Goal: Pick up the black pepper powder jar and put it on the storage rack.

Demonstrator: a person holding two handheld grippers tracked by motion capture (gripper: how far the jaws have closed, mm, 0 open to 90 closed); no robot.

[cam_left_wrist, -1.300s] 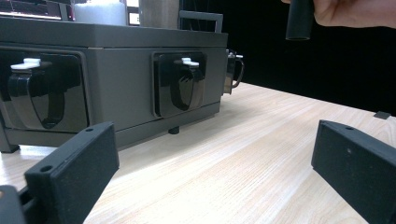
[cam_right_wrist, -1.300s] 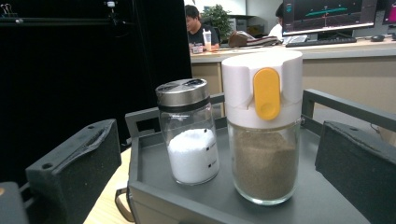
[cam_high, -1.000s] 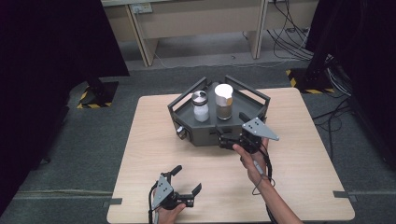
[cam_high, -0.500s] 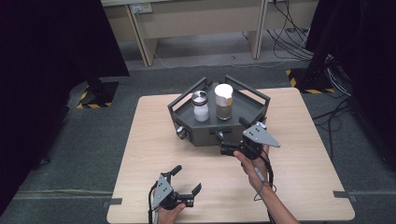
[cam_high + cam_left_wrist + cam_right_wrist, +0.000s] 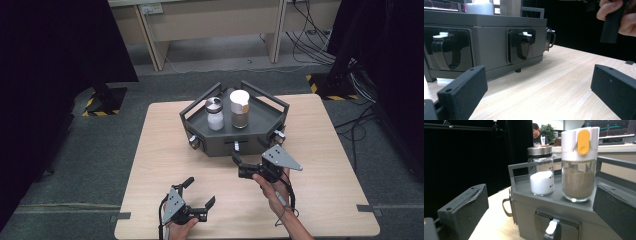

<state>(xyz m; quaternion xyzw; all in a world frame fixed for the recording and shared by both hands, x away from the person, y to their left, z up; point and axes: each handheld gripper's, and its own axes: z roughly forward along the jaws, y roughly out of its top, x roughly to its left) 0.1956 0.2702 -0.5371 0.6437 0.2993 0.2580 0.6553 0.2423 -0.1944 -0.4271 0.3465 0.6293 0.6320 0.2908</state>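
- My right tongs (image 5: 239,166) hang spread and empty just in front of the grey organiser (image 5: 260,116), level with its front face, aimed at the small white latch (image 5: 552,227) on the front drawer (image 5: 559,227). The organiser sits at the far middle of the desk (image 5: 320,165).
- My left tongs (image 5: 200,195) are spread too, gripping nothing, low on the near desk and well apart from the organiser.
- The latch is small. If I close off-centre, I judge the pads will slip off it or pinch the drawer frame instead.
- Nothing braces the organiser. A pull on a stiff drawer could drag the whole unit toward me across the desk.
- A jerk like that would likely rock the two jars standing on top: the white-powder jar (image 5: 541,171) and the brown-powder jar (image 5: 579,163), which is tall and could tip over.
- If I come in too high, the upper jaw may knock the top edge and nudge the jars.
- Side handles (image 5: 550,37) stick out; a careless sweep of the left tongs could snag one.
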